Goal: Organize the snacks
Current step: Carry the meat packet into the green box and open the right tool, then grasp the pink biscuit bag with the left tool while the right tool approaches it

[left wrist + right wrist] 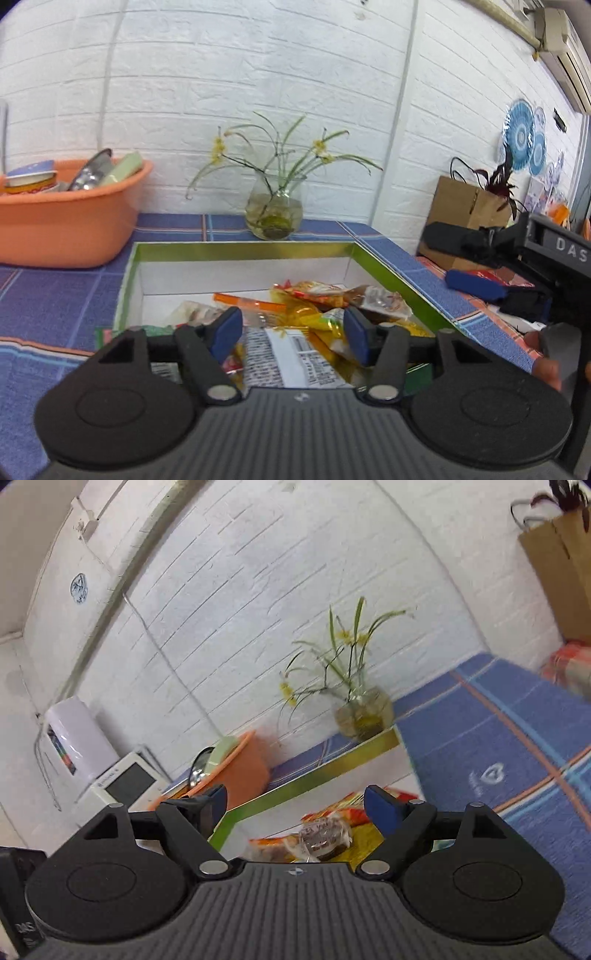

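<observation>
A green-and-gold rimmed box [240, 251] stands on the blue checked tablecloth and holds a heap of wrapped snacks [317, 306] in yellow, orange and clear packets. My left gripper [291, 332] hovers just above the heap, open, its blue pads touching nothing. In the left wrist view my right gripper [439, 258] comes in from the right, beyond the box's right wall, with its jaws spread wide. In the right wrist view the right gripper [297, 799] is open and empty, tilted over the box rim [314, 771], with snacks [325, 836] below it.
An orange basin [66, 221] with dishes sits at the back left. A glass vase with a plant [275, 214] stands behind the box. A brown paper bag [469, 203] is at the right wall. A white appliance [122, 782] stands beside the basin.
</observation>
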`<state>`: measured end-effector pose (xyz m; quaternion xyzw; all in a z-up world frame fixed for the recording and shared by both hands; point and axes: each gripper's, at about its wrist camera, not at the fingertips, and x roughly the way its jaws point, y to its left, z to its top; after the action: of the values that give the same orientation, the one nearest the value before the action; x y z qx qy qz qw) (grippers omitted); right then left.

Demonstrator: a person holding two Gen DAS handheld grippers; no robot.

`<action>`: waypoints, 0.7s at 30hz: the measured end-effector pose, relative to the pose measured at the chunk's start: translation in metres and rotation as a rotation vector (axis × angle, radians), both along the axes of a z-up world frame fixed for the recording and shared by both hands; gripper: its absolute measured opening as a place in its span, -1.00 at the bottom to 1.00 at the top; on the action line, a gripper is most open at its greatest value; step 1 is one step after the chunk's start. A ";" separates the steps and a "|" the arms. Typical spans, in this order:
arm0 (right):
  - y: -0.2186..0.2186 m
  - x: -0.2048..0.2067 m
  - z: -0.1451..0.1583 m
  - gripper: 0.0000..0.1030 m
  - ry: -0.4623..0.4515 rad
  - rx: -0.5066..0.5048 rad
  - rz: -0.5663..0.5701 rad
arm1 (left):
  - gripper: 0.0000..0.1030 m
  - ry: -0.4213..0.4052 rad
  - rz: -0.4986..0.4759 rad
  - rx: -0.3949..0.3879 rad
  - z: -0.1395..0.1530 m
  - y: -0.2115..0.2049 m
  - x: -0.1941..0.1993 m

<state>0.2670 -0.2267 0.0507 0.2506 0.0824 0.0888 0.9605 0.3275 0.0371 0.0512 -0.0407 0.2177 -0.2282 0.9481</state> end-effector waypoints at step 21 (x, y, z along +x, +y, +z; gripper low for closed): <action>0.016 -0.129 -0.010 1.00 0.141 -0.160 0.256 | 0.58 0.167 -0.376 -0.126 -0.024 0.017 -0.222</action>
<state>0.1384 -0.2104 0.0404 0.1661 0.1876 0.1858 0.9501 0.1051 0.0544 0.0275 -0.0771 0.2846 -0.4101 0.8630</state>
